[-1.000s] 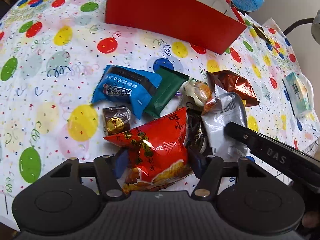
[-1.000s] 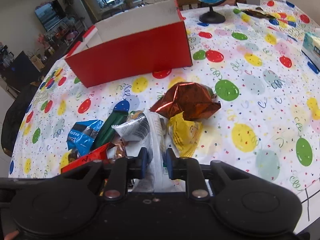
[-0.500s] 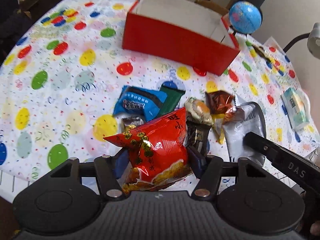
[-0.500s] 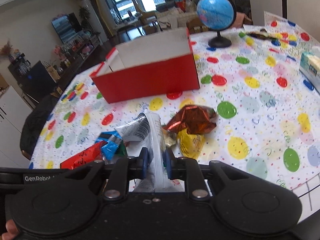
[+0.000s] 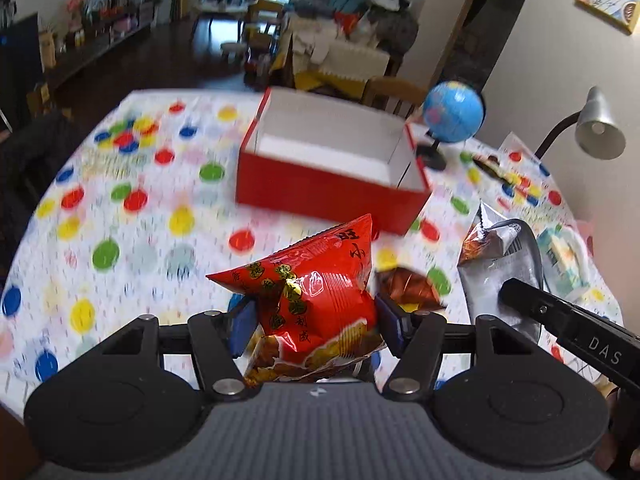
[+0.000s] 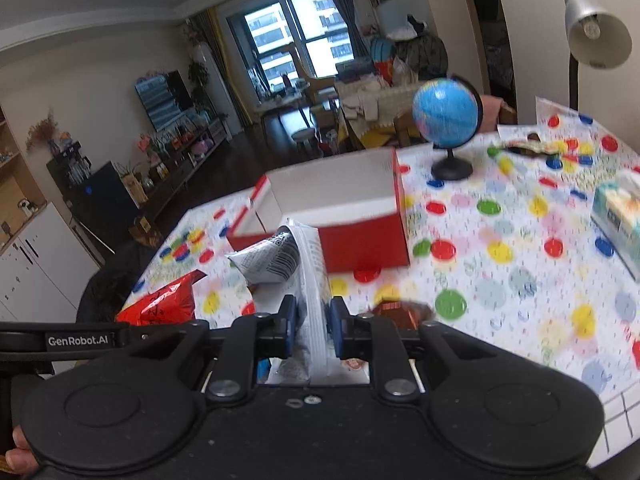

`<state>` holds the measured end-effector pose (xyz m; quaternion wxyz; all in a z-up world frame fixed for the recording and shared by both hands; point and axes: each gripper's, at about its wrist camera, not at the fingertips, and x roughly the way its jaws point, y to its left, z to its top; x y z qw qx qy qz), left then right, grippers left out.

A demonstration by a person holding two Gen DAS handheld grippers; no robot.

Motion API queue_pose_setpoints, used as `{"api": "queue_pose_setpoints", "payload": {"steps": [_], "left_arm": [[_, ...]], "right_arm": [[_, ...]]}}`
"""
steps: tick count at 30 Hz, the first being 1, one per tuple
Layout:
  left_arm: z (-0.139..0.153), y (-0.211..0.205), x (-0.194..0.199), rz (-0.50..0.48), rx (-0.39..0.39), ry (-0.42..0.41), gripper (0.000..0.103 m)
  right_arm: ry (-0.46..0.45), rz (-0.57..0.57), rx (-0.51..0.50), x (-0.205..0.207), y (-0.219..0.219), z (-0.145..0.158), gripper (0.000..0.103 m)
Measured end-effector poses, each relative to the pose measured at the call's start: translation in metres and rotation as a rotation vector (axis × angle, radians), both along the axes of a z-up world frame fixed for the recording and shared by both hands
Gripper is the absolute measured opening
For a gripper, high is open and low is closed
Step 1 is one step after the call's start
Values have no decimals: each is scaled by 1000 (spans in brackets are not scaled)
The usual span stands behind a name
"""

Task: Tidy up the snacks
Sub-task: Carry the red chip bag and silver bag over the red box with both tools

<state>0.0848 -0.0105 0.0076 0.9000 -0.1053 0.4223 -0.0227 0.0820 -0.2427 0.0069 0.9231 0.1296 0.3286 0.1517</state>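
The bottom of the red bag point(image 5: 316, 304) is hidden behind the left gripper point(image 5: 314, 322). The silver bag point(image 6: 308, 272) goes down between the right gripper's point(image 6: 312, 326) fingers, so its lower end can't be seen. The brown snack point(image 6: 402, 312) and the tablecloth point(image 6: 500, 280) dots near the front edge are blurry.

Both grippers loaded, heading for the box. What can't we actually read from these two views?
- Red box floor, near part: left wrist view, hidden behind its front wall.
- Rest of the snack pile: both views, covered by the red bag, silver packet and gripper bodies.
- Brown wrapper: right wrist view, motion-blurred, partly cut by the fingers.
- Silver packet's print: too blurred.
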Motion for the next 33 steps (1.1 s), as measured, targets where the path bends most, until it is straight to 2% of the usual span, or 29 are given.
{"api": "queue_pose_setpoints", "payload": {"steps": [7,16,24,33], "left_arm": [[26,-2,42,-40,37,-61,62],[29,13,134,-85,67,-63,62],[9,30,224,-113,82,-35,62],[-36,40,302,-153,104,31,62]], "right_arm": [[-43,-23,-3,33,5,22,17],[-39,-77,-41,110,29,29,17],[-8,-107,-67,193,49,13,17],[81,-142,-90,264,67,-32,17]]}}
